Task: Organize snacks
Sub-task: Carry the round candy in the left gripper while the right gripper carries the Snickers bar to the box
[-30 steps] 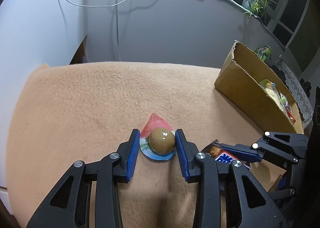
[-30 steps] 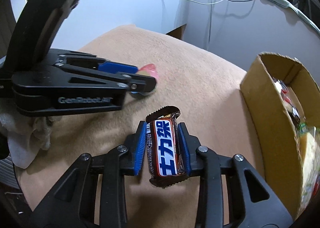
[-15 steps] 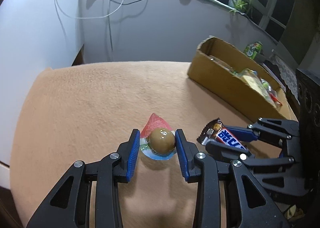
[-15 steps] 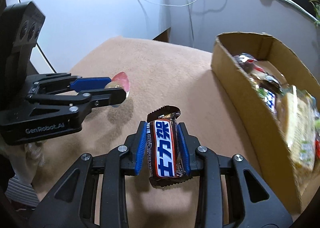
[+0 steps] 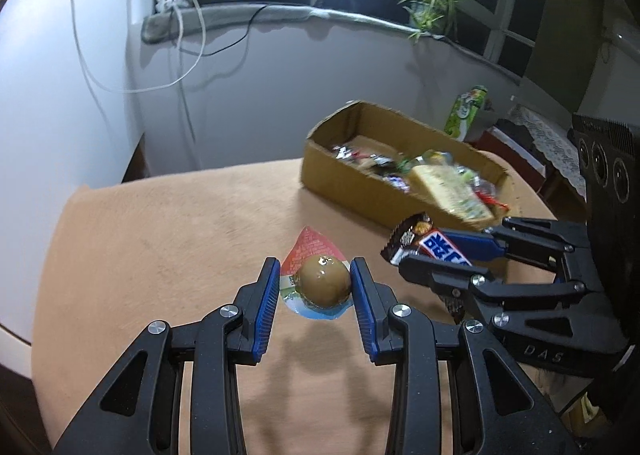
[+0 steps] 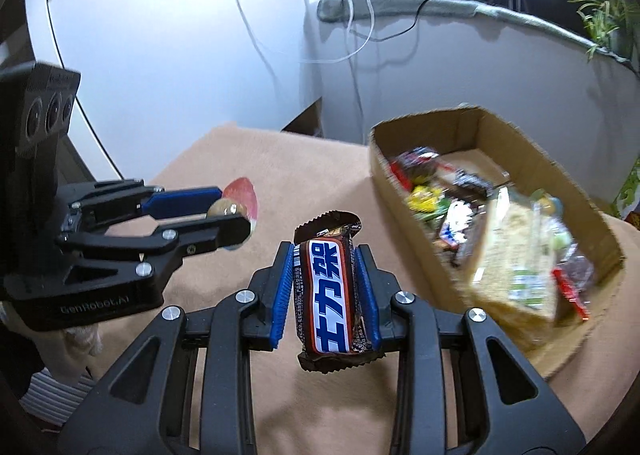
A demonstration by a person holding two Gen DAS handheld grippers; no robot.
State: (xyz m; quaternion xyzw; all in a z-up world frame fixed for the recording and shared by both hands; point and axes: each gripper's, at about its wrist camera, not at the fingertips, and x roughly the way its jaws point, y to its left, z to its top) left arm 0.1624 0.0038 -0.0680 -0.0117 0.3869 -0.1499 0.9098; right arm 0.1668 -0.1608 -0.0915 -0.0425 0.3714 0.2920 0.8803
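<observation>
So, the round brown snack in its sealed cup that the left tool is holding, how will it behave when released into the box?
The round snack cup is gripped across its dome by the left tool, so it seems fairly firm. Its rounded dome looks smooth and glossy, probably slippery. Dropped into the cardboard box, it may roll slightly, though the flat foil lid would likely stop it.

Right gripper (image 6: 324,287) clamped on chocolate bar (image 6: 330,295), above tan tabletop (image 6: 288,175), left of cardboard box (image 6: 404,191).

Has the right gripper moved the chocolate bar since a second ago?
Yes. The right gripper, shut on the chocolate bar, has carried it up off the tan cloth and toward the cardboard box.
</observation>
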